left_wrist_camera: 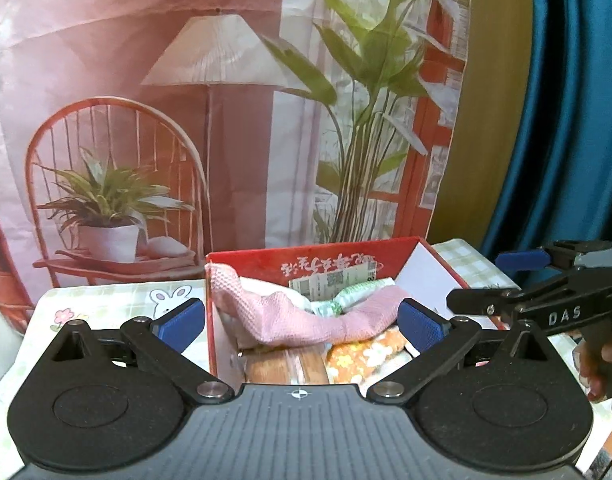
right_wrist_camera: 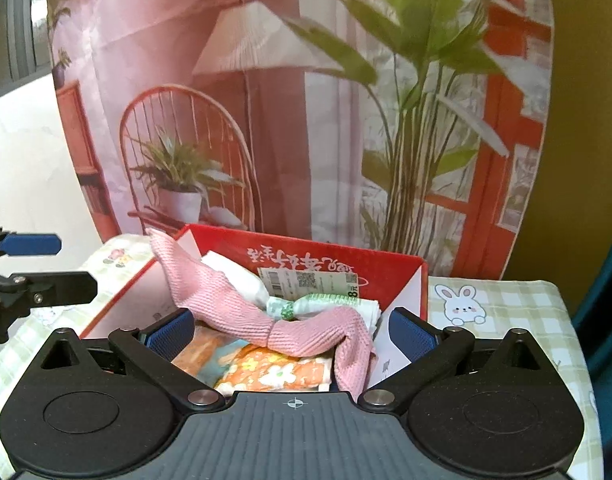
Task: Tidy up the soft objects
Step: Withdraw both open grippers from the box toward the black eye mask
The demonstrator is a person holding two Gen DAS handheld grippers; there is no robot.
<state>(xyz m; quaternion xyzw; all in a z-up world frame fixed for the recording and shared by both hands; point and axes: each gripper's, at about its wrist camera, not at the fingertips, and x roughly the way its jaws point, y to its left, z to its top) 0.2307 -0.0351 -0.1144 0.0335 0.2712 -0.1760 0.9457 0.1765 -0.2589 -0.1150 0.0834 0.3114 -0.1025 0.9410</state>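
While both grippers are hovering w/ jaws spread wide, gripping nothing, pink waffle-weave cloth [left_wrist_camera: 301, 320] is lying draped across top of red cardboard box [left_wrist_camera: 346, 256]. Left gripper [left_wrist_camera: 301, 322] facing box's near-left wall; right gripper [right_wrist_camera: 291, 330] at near edge. Orange floral fabric [right_wrist_camera: 265, 372] sitting inside box, under pink cloth.

Red cardboard box [right_wrist_camera: 402, 280] is open on top, so you can enter from above; its walls and the pink waffle-weave cloth [right_wrist_camera: 241, 308] draped across inside block you.
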